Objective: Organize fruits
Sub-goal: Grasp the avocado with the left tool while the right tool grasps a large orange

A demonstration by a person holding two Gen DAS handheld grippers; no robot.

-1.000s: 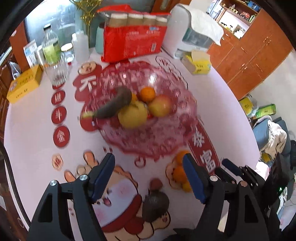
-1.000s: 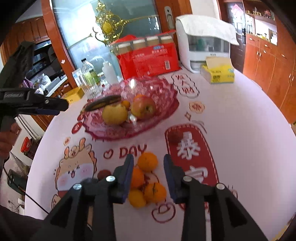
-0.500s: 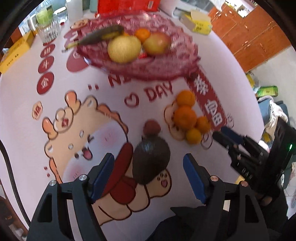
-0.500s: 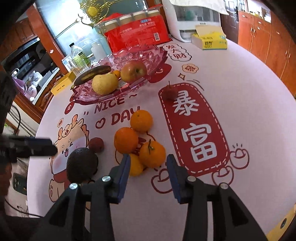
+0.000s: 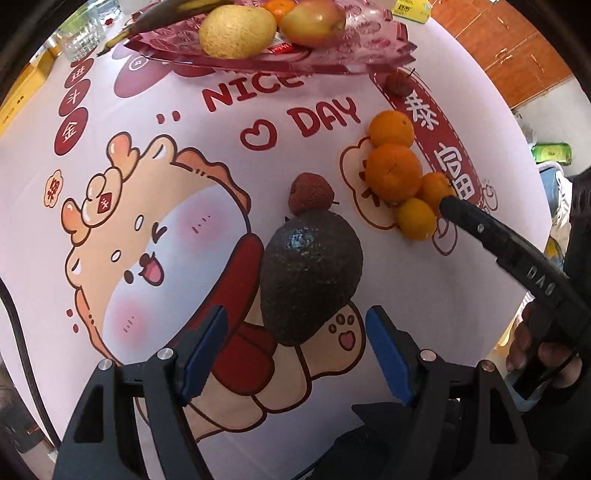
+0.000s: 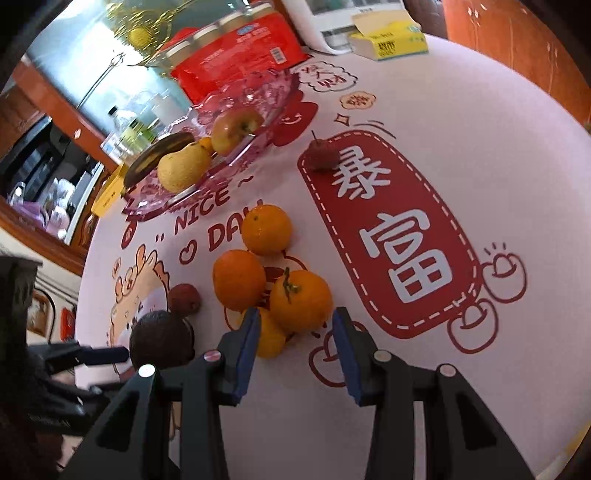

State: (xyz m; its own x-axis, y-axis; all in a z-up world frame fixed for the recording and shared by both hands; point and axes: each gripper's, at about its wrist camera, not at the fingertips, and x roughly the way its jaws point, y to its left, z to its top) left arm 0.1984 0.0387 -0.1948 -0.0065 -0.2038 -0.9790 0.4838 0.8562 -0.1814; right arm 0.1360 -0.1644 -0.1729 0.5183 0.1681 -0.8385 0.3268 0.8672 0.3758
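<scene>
A dark avocado [image 5: 310, 277] lies on the printed tablecloth just ahead of my open left gripper [image 5: 295, 332], partly between its blue pads. A red lychee [image 5: 311, 192] sits beyond it. Several oranges [image 6: 299, 299] cluster in front of my open right gripper [image 6: 295, 328], the nearest one just at its fingertips; they also show in the left wrist view [image 5: 395, 171]. A pink glass fruit bowl [image 6: 258, 96] holds a pear [image 6: 183, 166], an apple [image 6: 236, 129], a banana [image 6: 159, 157] and a small orange. Another lychee [image 6: 321, 153] lies on the red print.
A red multipack [image 6: 236, 59], a yellow tissue box [image 6: 388, 44], a white appliance [image 6: 351, 14] and bottles [image 6: 125, 125] stand behind the bowl. The right gripper's arm [image 5: 517, 266] reaches in at the right of the left wrist view. The table edge curves close on the right.
Both grippers have come down and forward toward the table. The left one has closed in on the avocado, the right one on the oranges. Both stay open.
</scene>
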